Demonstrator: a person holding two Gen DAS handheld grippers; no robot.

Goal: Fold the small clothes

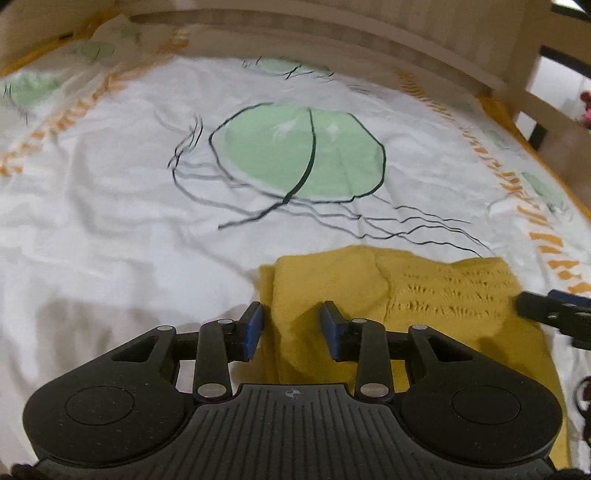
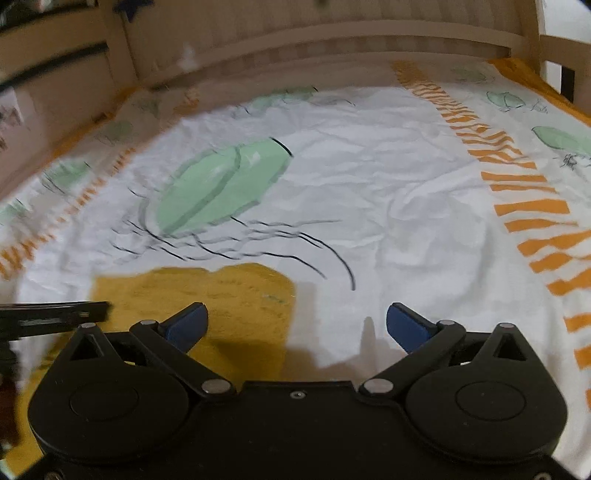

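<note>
Your left tongs (image 1: 291, 328) stood part-open over the yellow knit (image 1: 424, 295), not gripping; your right tongs (image 2: 297, 328) gaped wide, straddling its edge on the sheet (image 2: 369, 177).

Knitted garment (image 1: 369, 288): mustard yellow all over; plain weave on one part, rows of small openwork eyelets on the part toward the right gripper.
Bed sheet (image 1: 110, 206): white ground, creased.
Sheet print, large motif (image 1: 295, 155): pale green rounded body outlined in black, with thin wavy black trailing lines, like a jellyfish.
Sheet print, small motifs (image 2: 561, 140): same pale green shapes with black outlines.
Sheet border bands (image 2: 532, 206): rows of short orange dashes.
Bed frame (image 2: 332, 33): light, pale wood tone.
Left gripper (image 1: 291, 332): black body, blue fingers (image 1: 255, 328).
Right gripper (image 2: 297, 325): black body, blue fingers (image 2: 406, 326).
</note>
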